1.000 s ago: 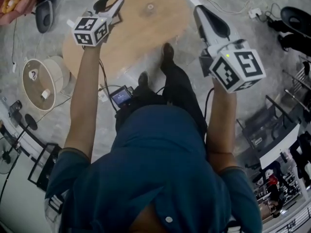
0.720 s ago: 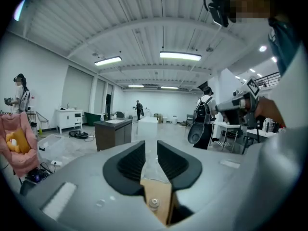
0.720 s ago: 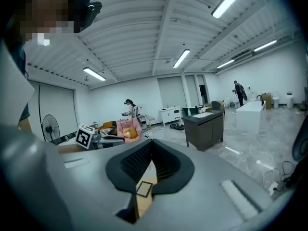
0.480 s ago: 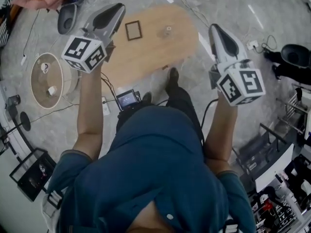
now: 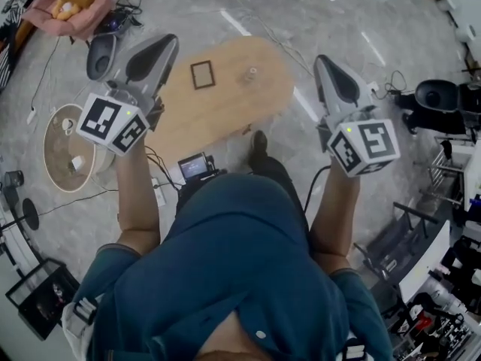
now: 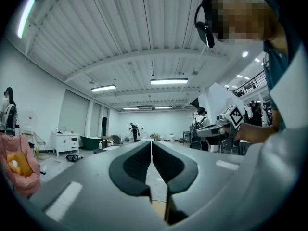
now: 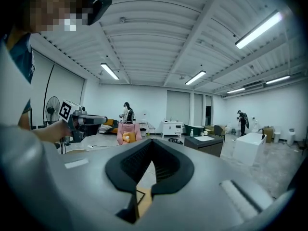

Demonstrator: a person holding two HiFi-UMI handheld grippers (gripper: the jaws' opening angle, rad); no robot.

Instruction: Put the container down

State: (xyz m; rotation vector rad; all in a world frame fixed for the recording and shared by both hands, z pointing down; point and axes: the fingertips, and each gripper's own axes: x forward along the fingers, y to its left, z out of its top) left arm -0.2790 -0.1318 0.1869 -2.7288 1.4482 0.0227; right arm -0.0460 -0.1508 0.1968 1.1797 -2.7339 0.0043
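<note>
The container point(image 5: 203, 74) is a small dark-rimmed square tray lying flat on the oval wooden table point(image 5: 225, 107) far below me. Neither gripper touches it. My left gripper point(image 5: 169, 42) is held high, to the left of the container; its jaws have just been closing and now meet with nothing between them point(image 6: 151, 142). On the other side, my right gripper point(image 5: 323, 60) hangs beyond the table's right end, its pads also together and empty point(image 7: 153, 141). Each gripper view looks level across the room and shows the other gripper, the right gripper point(image 6: 226, 121) and the left gripper point(image 7: 79, 121).
A small pale object point(image 5: 252, 71) sits on the table near the container. A round low table point(image 5: 64, 149) stands at left, a pink seat with a plush toy point(image 5: 68, 6) at top left. A screen device point(image 5: 195, 165) and cables lie by my feet.
Both grippers have risen toward the head camera. The left jaws, apart a second ago, have come together. The container, hidden behind the left gripper at first, now shows on the table.
</note>
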